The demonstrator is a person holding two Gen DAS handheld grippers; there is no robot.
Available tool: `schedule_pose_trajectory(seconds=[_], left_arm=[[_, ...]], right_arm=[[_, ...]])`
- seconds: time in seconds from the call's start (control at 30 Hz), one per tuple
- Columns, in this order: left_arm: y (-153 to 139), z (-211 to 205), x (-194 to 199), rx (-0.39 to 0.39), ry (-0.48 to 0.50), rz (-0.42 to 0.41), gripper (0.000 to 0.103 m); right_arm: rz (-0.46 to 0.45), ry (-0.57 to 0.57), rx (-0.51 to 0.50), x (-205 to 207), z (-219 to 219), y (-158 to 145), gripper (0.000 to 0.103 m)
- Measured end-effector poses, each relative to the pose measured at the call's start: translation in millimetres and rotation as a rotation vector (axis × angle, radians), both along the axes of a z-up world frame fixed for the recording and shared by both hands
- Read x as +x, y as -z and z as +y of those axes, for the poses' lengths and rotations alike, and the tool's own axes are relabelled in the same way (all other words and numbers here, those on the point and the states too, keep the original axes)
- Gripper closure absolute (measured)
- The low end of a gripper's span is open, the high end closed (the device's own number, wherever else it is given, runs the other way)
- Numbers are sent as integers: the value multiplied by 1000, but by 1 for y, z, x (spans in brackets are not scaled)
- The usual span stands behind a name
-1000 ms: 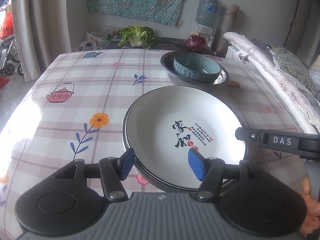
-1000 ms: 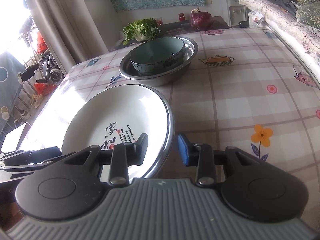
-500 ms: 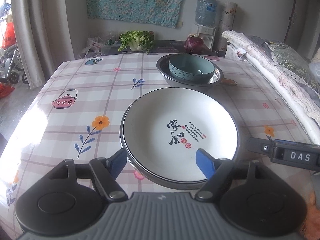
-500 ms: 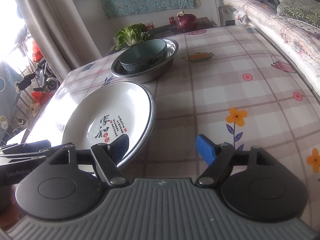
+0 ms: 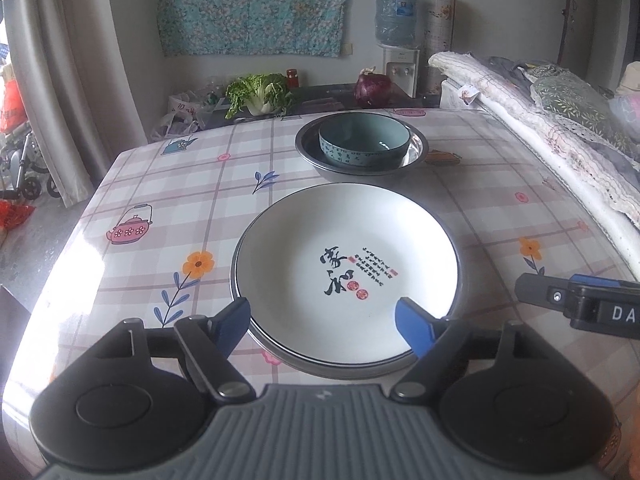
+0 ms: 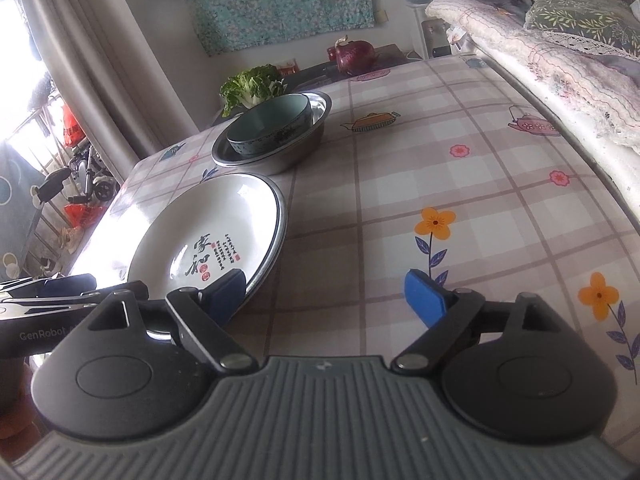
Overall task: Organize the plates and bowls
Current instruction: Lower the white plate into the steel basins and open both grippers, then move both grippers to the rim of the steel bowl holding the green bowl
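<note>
With both grippers' jaws just opened and empty, left gripper (image 5: 322,326) and right gripper (image 6: 326,294), the plate (image 5: 348,264) ahead of the fingers looks released; withdrawal is judged next.

- White plate (image 5: 348,264): two large black brush-written Chinese characters in the centre, which I read as 家和. Small red seal marks sit beside and below them.
- Same plate, to the right of the big characters: several short columns of tiny black script ending in a red stamp. Too small for me to read in either wrist view.
- Right gripper (image 6: 332,300), as its body shows at the right edge of my left wrist view: white letters "DA" on a black block, cut off by the frame edge.
- Left gripper (image 5: 324,320), as its body shows at the lower left of my right wrist view: "GenRobot" in pale letters on black housing; there may be more after it, hidden.
- Water bottle (image 5: 395,14): blue label, print illegible.
</note>
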State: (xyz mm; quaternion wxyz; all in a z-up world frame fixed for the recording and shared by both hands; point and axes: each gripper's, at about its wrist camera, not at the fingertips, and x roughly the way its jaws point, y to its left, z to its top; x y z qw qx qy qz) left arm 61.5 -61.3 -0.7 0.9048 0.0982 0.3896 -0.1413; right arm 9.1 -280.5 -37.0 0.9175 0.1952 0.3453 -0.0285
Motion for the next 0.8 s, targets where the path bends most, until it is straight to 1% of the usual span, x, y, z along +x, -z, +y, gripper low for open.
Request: schedule_pose_trajectory(seconds=[0.13,0.43,0.63,0.8], left_arm=[[-7,-1,5,-15,20,-5,21],[-19,-1,29,-28,30,-5,20],[-34,3,48,-36,24,-36,20],[-41,11,71,-82,-6,-30,19]], right_arm=[[-4,12,9,-6,-3,-3,16],[-8,-14,-46,-6,5,-17,16],[-35,-42,-41,12,2,-30,16],[-59,-73,-34,37,0,-43,15]])
